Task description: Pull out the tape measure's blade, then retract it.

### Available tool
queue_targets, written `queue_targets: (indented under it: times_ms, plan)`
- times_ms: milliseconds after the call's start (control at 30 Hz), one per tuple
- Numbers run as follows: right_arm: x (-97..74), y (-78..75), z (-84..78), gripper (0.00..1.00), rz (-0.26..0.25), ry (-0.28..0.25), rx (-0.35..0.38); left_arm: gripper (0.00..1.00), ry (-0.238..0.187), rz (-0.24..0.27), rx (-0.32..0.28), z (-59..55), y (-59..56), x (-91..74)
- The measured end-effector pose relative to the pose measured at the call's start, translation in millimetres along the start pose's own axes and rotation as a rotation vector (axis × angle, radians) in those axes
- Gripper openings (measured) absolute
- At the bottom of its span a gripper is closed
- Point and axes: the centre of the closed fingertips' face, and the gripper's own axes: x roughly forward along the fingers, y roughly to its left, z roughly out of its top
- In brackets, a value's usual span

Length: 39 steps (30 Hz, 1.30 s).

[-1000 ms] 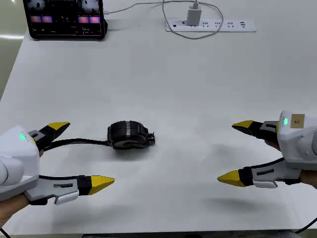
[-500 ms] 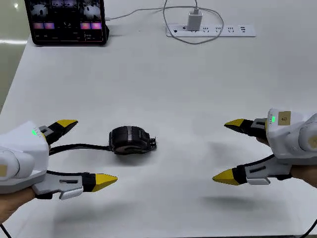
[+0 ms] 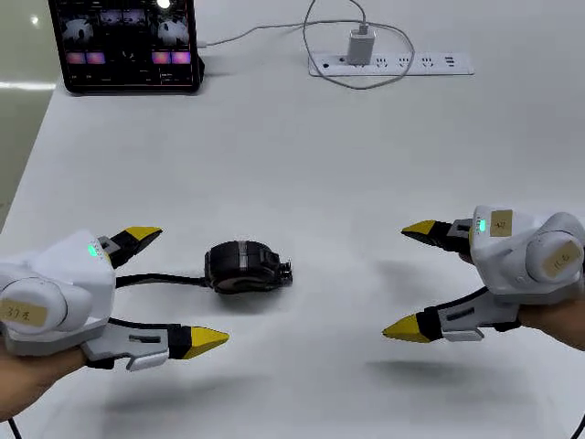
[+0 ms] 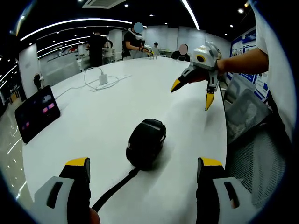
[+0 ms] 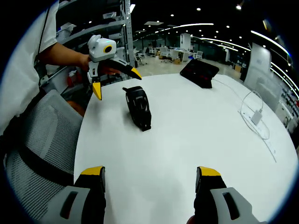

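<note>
Yellow tips stand well apart on both your grippers, and neither holds anything. Your left gripper (image 3: 183,286) hovers just above the table with its jaws spread either side of the black strap (image 3: 155,279). Your right gripper (image 3: 402,280) hangs released over bare surface, well apart from the work. Between them lies the black tape measure (image 3: 242,266), resting on the white table (image 3: 320,165), nearer your left gripper than your right. Its strap trails back toward you on the left, and the small hook end (image 3: 285,268) faces your right gripper. No blade shows outside the case, so the pull has not yet begun. That layout looks deliberate: the left is lined up on the case to pin or grip it, and the right faces the hook it would need to pinch and draw away. The hook is small and sits low against the table, so I judge the right jaws will need a careful, low approach. Farther off, along the far edge, a tablet (image 3: 126,41) stands lit. A power strip (image 3: 393,64) with a white charger (image 3: 359,41) and looped cable also lies there, clear of the line a drawn blade would take.
</note>
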Motion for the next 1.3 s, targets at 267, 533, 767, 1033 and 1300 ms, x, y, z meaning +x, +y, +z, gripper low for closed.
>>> queue_targets:
  times_ms: [267,533,767,1033,1300]
  plan:
    - [5.7,-5.8,5.2,0.78,0.0,-0.02,0.001,0.91,-0.007,-0.008,0.008,1.8,0.5,7.6]
    - [15.6,-9.4,10.5,0.77,0.008,-0.043,0.012,0.9,-0.007,-0.018,0.016,1.8,-0.2,16.1]
    - [28.2,-10.1,13.3,0.77,0.026,-0.053,0.014,0.87,-0.003,-0.016,0.005,-1.6,0.4,23.6]
    - [38.7,-10.6,9.2,0.76,0.052,-0.05,0.005,0.74,0.01,-0.03,0.013,-5.6,1.5,29.6]
    - [45.0,-8.6,10.6,0.75,0.068,-0.049,0.009,0.59,0.04,-0.064,0.052,-9.1,0.3,37.8]
